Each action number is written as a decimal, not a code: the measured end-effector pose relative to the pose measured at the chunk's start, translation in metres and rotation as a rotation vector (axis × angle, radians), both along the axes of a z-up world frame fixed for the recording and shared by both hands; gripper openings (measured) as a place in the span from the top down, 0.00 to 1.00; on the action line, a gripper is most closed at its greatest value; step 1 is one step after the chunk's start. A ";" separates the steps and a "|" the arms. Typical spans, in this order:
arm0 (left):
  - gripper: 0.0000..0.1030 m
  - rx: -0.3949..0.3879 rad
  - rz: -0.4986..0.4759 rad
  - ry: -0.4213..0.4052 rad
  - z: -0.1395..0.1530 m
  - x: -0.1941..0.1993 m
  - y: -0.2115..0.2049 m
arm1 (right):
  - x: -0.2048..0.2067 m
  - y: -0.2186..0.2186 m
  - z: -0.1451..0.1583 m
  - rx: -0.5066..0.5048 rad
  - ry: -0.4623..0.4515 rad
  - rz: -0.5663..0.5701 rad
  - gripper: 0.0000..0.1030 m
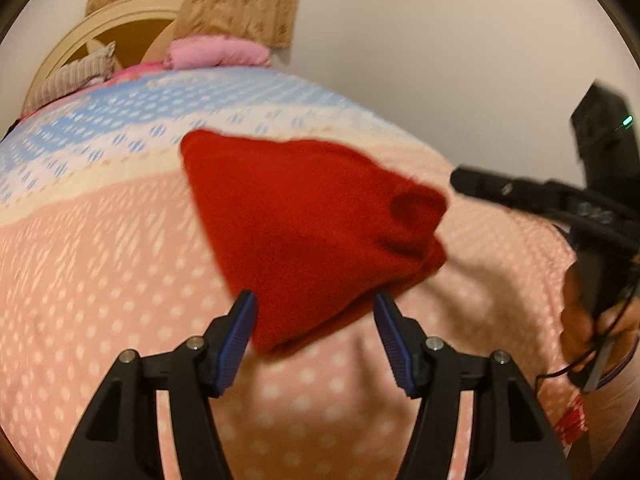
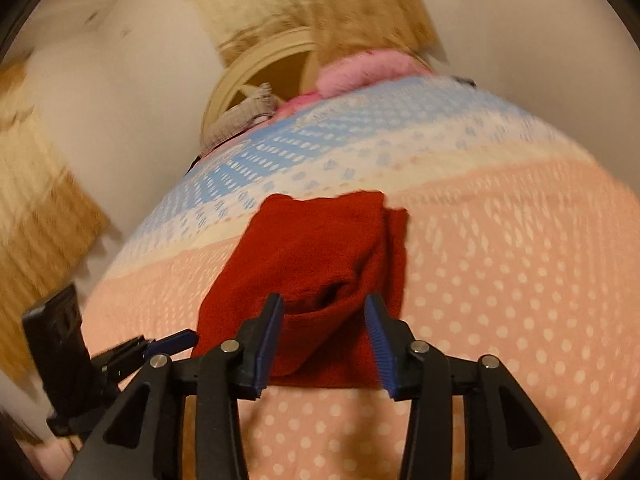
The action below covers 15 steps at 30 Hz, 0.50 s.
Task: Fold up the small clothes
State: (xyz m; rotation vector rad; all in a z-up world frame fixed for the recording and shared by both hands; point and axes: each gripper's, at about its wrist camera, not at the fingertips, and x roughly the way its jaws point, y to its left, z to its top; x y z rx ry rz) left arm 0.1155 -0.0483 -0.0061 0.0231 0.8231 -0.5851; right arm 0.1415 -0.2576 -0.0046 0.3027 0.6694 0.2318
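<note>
Red garment [image 1: 304, 224] is seen lying folded on the bedspread [image 1: 100, 280], fuzzy knit or fleece texture, roughly wedge-shaped from the left wrist view, more of a squarish stack from the right wrist view [image 2: 320, 280]. Layered edges and a dark pocket-like fold are visible at its near side in the right view; a rounded dimple is seen at its right end in the left view.

Left gripper [image 1: 316, 300]: jaws are held apart, blue ribbed pads on black fingers, the garment's near corner is seen between them but the pads are not pressed on it. Right gripper [image 2: 324, 304]: jaws are also spread, same blue ribbed pads, garment's near edge is framed between the fingers, no pinch visible. Nothing is gripped by either.

Bedspread is quilted, soft, pink with pale dots near the grippers, then a cream band, then blue and white dotted bands farther away. A pink fluffy cushion [image 1: 216, 52] and a striped grey-beige cushion [image 1: 72, 76] are seen at the far end against a curved cream headboard [image 1: 100, 28]. A beige patterned curtain [image 1: 240, 0] hangs behind.

Only in the left view: the right gripper from the side [image 1: 520, 192], held by a hand [image 1: 584, 320] with cables, green indicator light lit on its body. Only in the right view: the left gripper at lower left [image 2: 168, 344], and wood-toned furniture [image 2: 40, 220], heavily motion-blurred.
</note>
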 end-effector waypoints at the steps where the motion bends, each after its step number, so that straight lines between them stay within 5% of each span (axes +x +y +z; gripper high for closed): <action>1: 0.38 0.005 0.008 0.012 -0.004 0.000 0.002 | 0.002 0.011 0.003 -0.046 -0.009 0.040 0.56; 7: 0.32 0.071 0.098 0.065 -0.027 0.011 0.006 | 0.030 0.049 -0.023 -0.274 0.107 0.125 0.59; 9: 0.32 0.077 0.119 0.039 -0.026 0.013 0.008 | 0.032 0.047 -0.033 -0.316 0.143 0.102 0.91; 10: 0.32 0.078 0.123 0.033 -0.026 0.015 0.007 | 0.032 0.042 -0.036 -0.325 0.155 0.076 0.91; 15: 0.65 0.036 0.085 0.028 -0.020 0.015 0.005 | 0.011 -0.009 -0.041 -0.072 0.146 -0.048 0.91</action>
